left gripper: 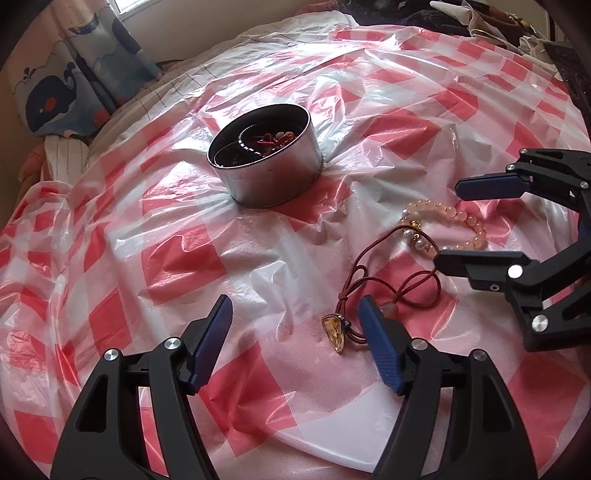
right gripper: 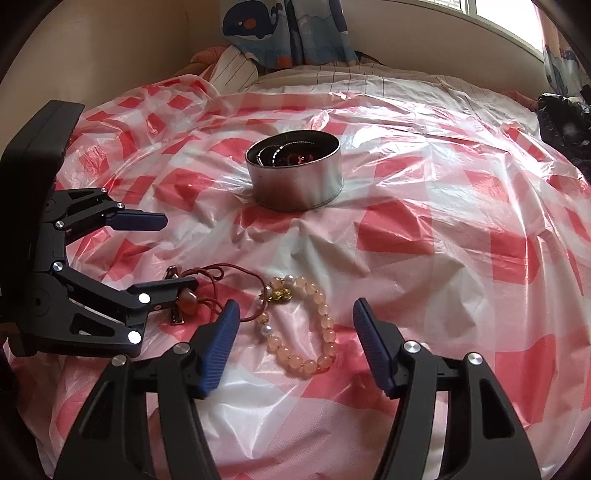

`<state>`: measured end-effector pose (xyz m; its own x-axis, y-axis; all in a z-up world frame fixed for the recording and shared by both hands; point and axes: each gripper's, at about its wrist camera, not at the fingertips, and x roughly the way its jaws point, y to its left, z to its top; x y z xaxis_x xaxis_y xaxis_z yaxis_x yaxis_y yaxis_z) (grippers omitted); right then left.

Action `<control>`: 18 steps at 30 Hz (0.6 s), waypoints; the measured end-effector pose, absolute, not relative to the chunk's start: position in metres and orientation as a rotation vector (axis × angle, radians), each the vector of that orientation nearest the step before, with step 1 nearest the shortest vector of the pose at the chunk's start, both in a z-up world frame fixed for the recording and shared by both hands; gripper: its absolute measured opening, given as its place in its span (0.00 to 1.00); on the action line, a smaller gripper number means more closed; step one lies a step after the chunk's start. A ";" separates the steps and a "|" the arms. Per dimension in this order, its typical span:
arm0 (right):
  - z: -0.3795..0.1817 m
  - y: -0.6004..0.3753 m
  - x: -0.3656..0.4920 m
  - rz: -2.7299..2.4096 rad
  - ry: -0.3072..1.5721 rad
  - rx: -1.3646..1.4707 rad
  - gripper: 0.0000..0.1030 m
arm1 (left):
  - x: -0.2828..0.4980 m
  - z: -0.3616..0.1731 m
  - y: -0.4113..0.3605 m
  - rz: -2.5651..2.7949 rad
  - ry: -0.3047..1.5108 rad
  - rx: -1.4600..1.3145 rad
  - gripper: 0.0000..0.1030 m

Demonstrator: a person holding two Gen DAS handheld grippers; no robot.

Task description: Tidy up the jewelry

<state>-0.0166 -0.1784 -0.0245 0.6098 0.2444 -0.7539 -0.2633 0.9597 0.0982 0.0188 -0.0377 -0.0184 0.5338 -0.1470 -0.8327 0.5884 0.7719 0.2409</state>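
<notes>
A round metal tin stands on the red-and-white checked plastic sheet and holds dark and red jewelry. A peach bead bracelet lies on the sheet. A red cord necklace with an amber pendant lies beside it. My left gripper is open, its right finger over the cord. My right gripper is open, just short of the bracelet.
The sheet covers a bed with a striped cover. A whale-print curtain hangs behind, against the wall. Dark clothes lie at the bed's far edge.
</notes>
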 end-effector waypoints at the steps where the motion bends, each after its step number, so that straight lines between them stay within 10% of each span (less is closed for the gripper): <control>1: -0.027 -0.177 -0.016 0.296 0.877 -0.029 0.60 | 0.017 -0.018 -0.039 -0.471 0.906 0.545 0.65; 15: -0.039 -0.180 -0.012 0.264 0.935 -0.043 0.60 | 0.007 -0.022 -0.052 -0.502 0.895 0.599 0.66; 18: -0.038 -0.183 -0.011 0.285 0.936 -0.009 0.18 | 0.005 -0.022 -0.052 -0.531 0.906 0.585 0.53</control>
